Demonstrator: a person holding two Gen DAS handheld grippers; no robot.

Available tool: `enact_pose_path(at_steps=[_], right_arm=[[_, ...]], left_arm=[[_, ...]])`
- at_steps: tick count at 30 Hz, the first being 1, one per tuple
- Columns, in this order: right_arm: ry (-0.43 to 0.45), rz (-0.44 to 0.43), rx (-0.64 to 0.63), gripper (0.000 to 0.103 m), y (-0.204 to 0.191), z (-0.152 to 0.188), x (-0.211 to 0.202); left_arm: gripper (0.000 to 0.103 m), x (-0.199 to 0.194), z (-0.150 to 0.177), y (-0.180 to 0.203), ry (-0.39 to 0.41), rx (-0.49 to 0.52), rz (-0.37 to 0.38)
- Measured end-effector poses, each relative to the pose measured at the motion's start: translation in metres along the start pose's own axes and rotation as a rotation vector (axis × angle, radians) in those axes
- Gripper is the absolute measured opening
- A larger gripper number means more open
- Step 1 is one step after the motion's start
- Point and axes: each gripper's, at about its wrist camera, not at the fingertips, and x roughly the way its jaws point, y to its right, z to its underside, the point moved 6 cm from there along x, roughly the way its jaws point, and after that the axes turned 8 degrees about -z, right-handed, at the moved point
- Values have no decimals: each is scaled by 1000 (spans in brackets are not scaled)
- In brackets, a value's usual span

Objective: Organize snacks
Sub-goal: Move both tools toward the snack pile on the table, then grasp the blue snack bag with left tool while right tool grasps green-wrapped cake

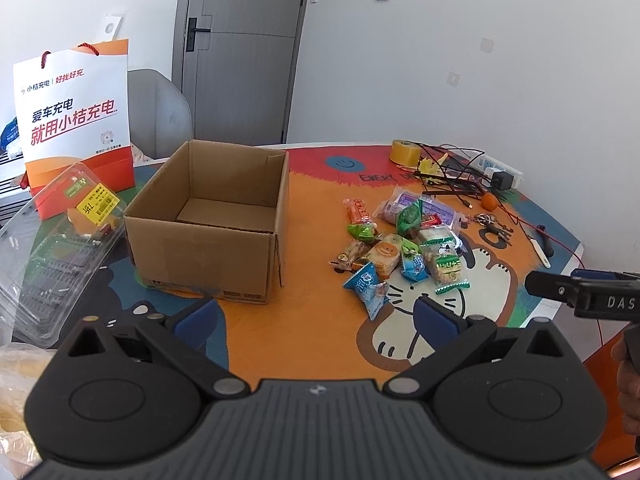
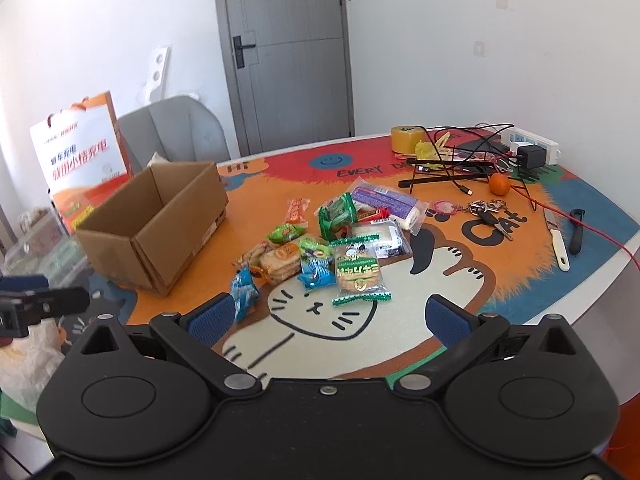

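Both claws hang spread and empty over the near edge of the table (image 2: 592, 240). Left claw (image 1: 316, 312); right claw (image 2: 332, 316). Snack pile (image 2: 332, 240) at frame centre in the right wrist view, straight ahead of the right claw, the nearer one; right of centre for the left. Count uncertain through overlap, roughly a dozen packets. One cardboard box (image 1: 212, 216), open and empty, left of the pile. Nearest: biscuit pack (image 2: 358, 274), long axis running away from the claw.
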Motion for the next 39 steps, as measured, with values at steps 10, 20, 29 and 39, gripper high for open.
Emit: enact_pose_path(at_steps=[10, 20, 29, 39], right_arm=[[0, -9, 5, 103, 3, 2, 0], [6, 23, 3, 103, 21, 8, 9], [34, 28, 46, 103, 50, 12, 21], [39, 3, 49, 103, 61, 16, 45]], left_arm=[[103, 1, -1, 9, 13, 42, -19], [103, 21, 2, 25, 18, 29, 16], [103, 42, -2, 43, 59, 66, 17], [103, 78, -3, 64, 39, 55, 41]])
